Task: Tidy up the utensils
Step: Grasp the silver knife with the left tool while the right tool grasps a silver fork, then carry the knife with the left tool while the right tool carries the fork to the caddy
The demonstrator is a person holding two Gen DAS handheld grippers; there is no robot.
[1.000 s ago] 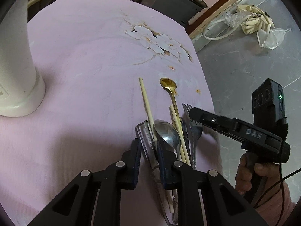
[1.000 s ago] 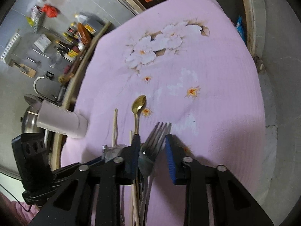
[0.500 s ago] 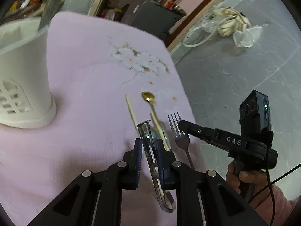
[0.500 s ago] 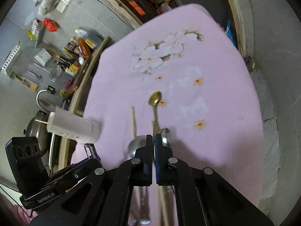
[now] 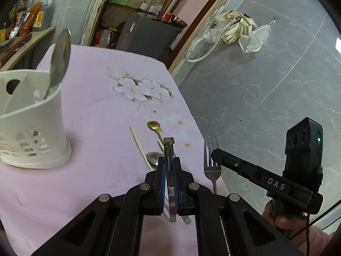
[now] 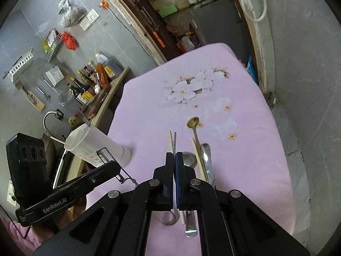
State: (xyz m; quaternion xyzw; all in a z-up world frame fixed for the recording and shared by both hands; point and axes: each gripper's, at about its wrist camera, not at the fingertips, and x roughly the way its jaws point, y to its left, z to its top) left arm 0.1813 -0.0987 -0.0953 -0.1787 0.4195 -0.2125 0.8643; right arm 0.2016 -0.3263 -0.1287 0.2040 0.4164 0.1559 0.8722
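Left gripper [image 5: 169, 170] fingers clamp a metal peeler [image 5: 169, 149]; right gripper [image 6: 174, 162] fingers clamp a fork [image 5: 211, 160], both near a white holder [image 5: 32, 128].

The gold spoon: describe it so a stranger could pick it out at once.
On the pink flowered tablecloth, past the white utensil holder, loose cutlery lies near the right edge. The gold spoon reaches farthest toward the printed flowers, bowl first. It alone is gold; the steel spoon and chopsticks beside it are not.

The white holder [image 5: 32, 115] was cut off by the left wrist picture's edge, the silver spoon [image 6: 188, 160] ran under the right gripper's fingers [image 6: 170, 170], and shelf bottles [image 6: 91, 81] were too small to read.
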